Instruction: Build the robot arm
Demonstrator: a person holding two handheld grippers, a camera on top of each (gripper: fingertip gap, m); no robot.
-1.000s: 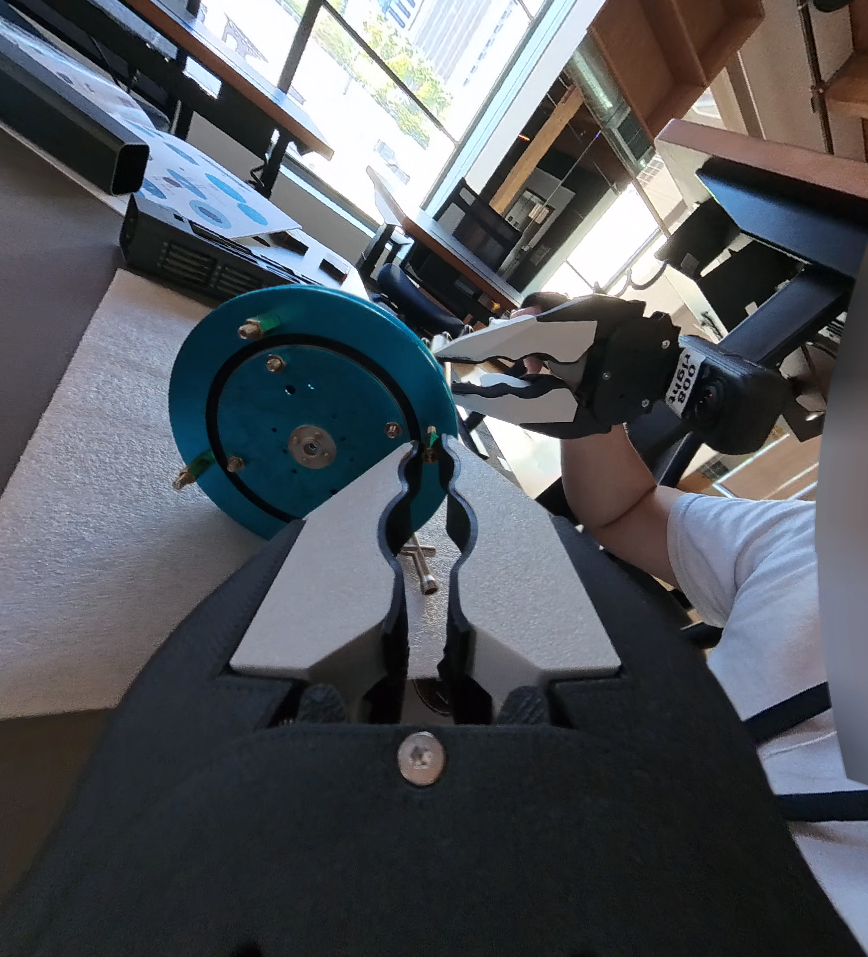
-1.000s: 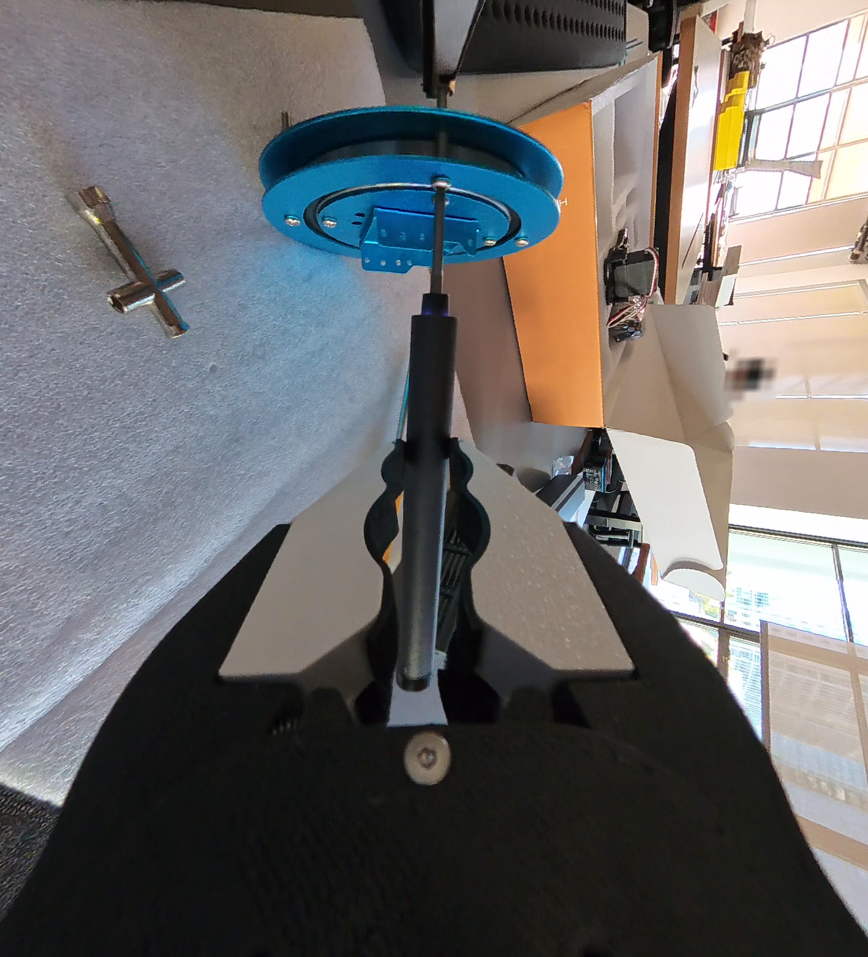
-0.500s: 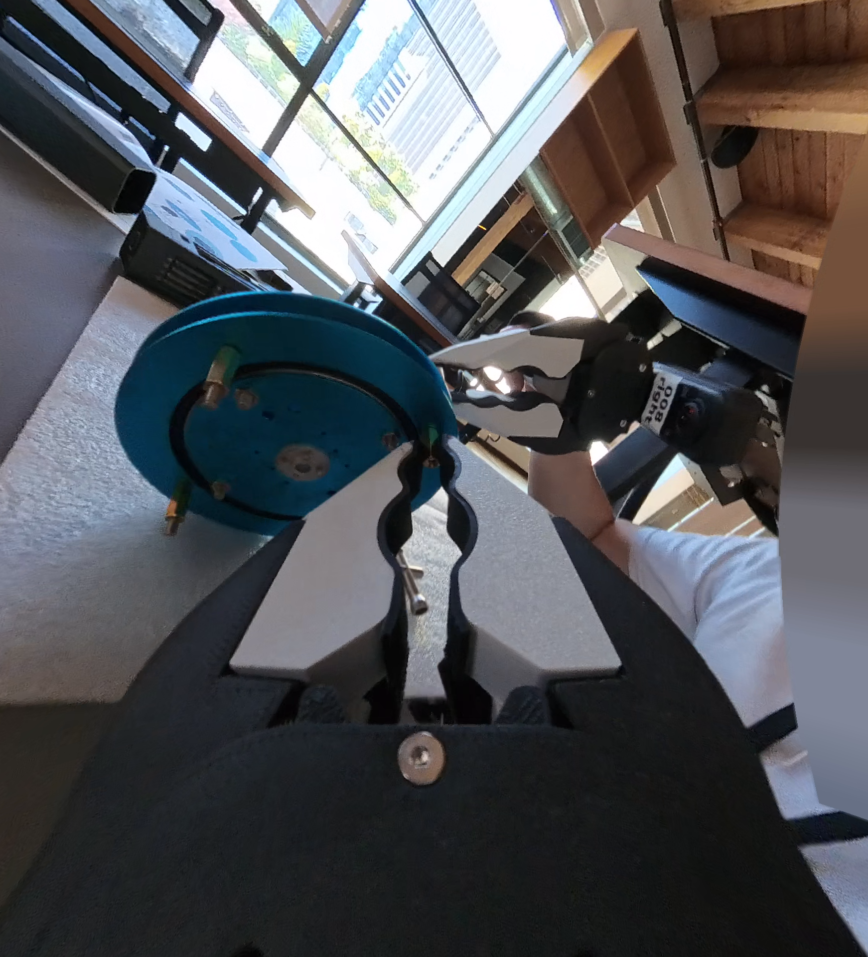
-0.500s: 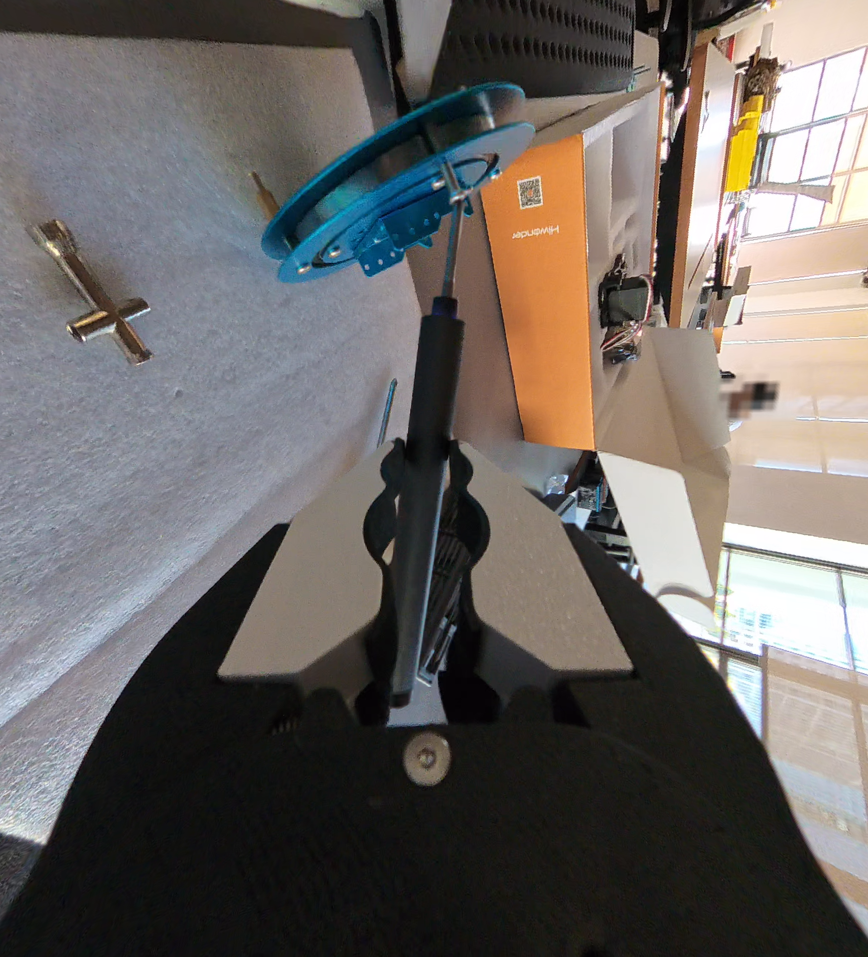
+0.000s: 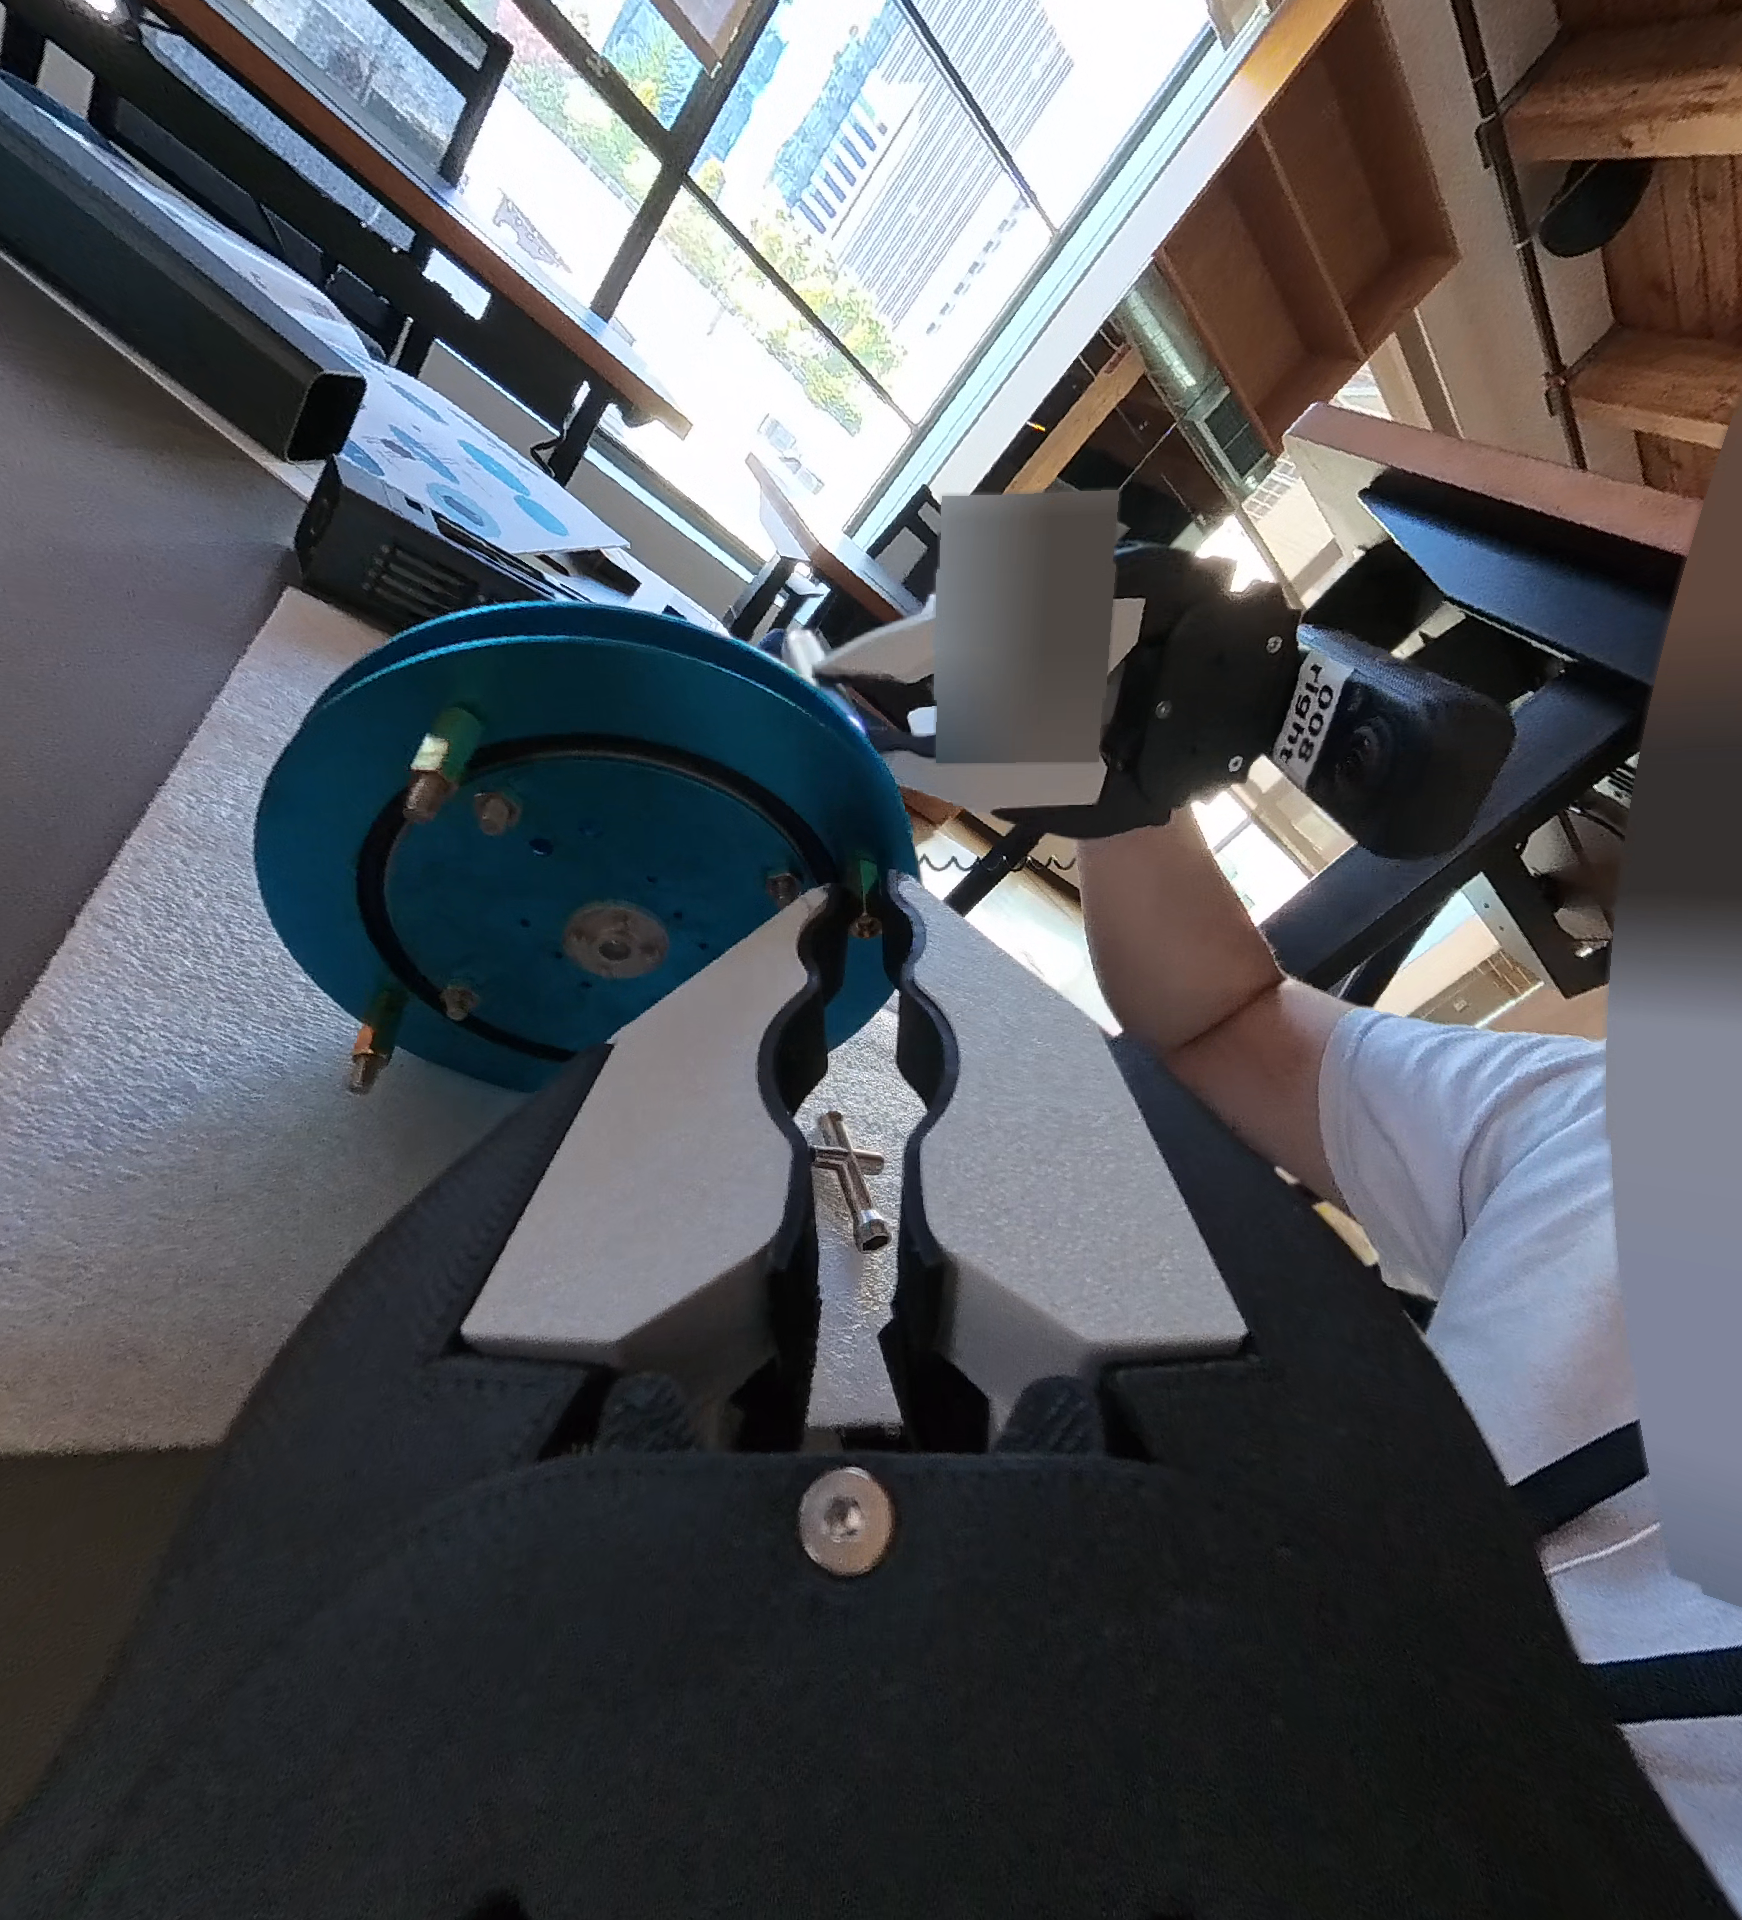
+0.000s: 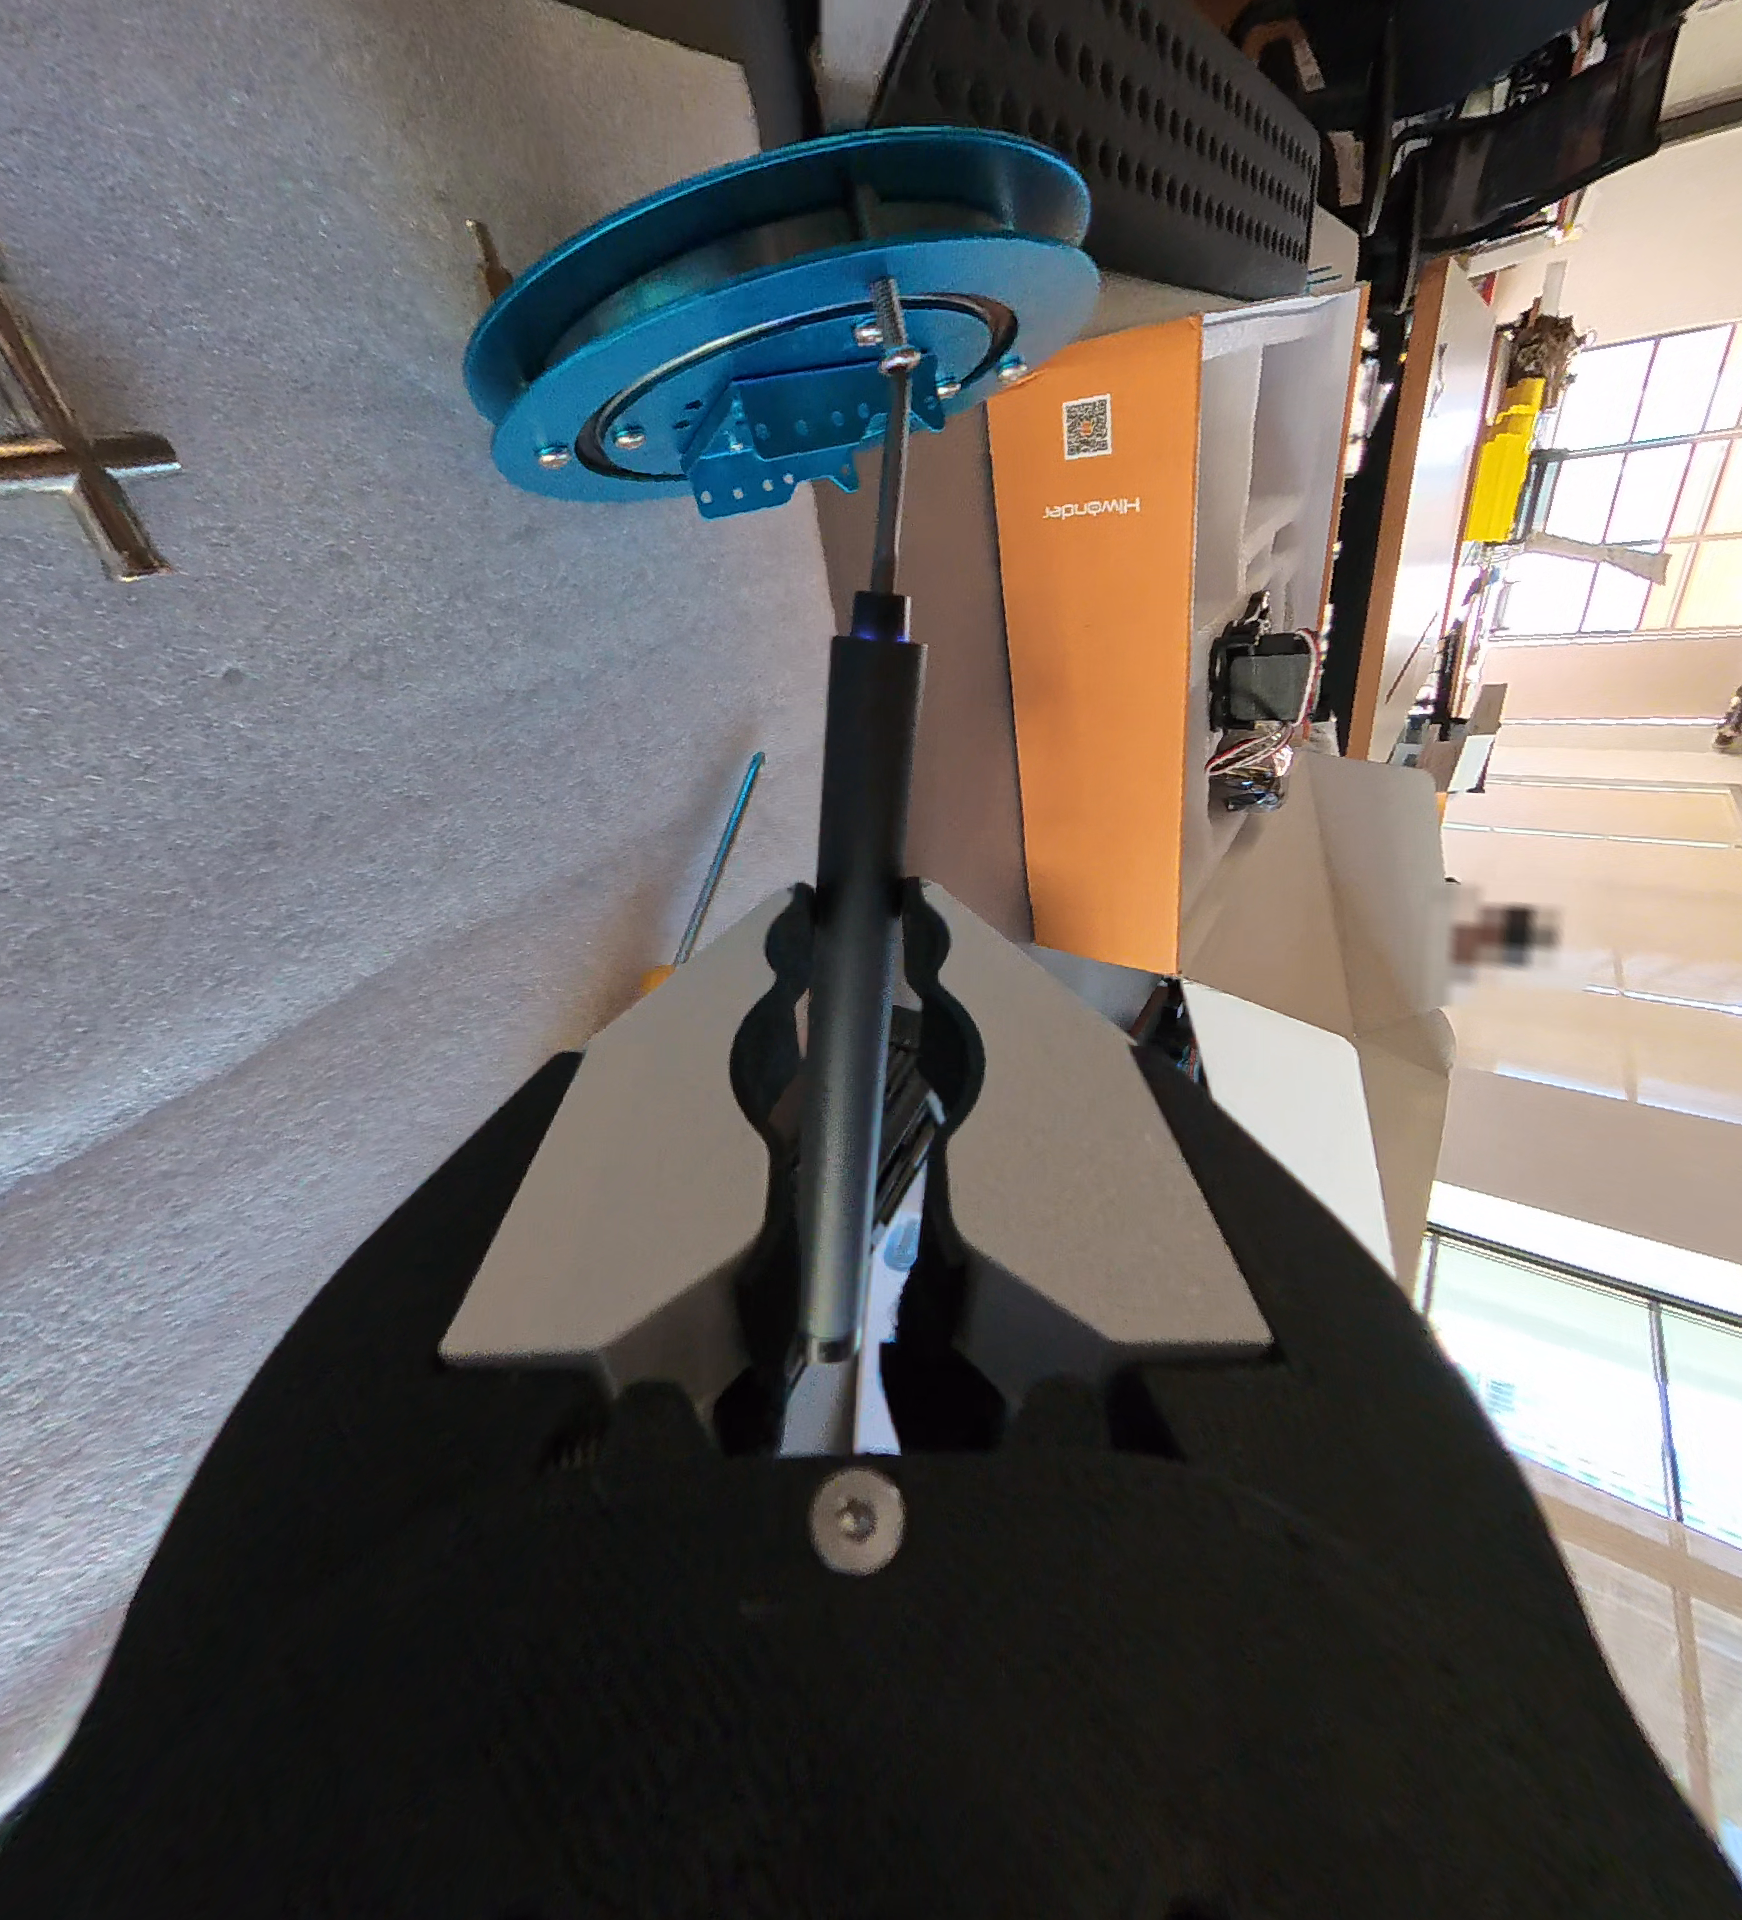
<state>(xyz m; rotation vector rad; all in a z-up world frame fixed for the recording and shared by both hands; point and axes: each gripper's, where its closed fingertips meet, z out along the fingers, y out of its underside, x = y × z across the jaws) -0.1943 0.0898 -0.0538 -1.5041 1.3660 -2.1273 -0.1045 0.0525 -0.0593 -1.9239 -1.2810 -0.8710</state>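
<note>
White foam matting (image 6: 223, 831) covers the work surface, with windows and desks behind. Right gripper (image 6: 856, 904): jaws clamped on a dark screwdriver (image 6: 862, 935), whose bit carries a screw (image 6: 888, 327) at the upper face of the blue disc assembly (image 6: 784, 343). Left gripper (image 5: 859, 894): fingers close together, pinching a green-tipped standoff (image 5: 861, 883) on the disc's underside; the disc stands tilted on edge on the matting. A metal cross wrench (image 6: 56, 416) lies apart on the foam. An orange box (image 6: 1095, 665) stands beyond the mat edge.
</note>
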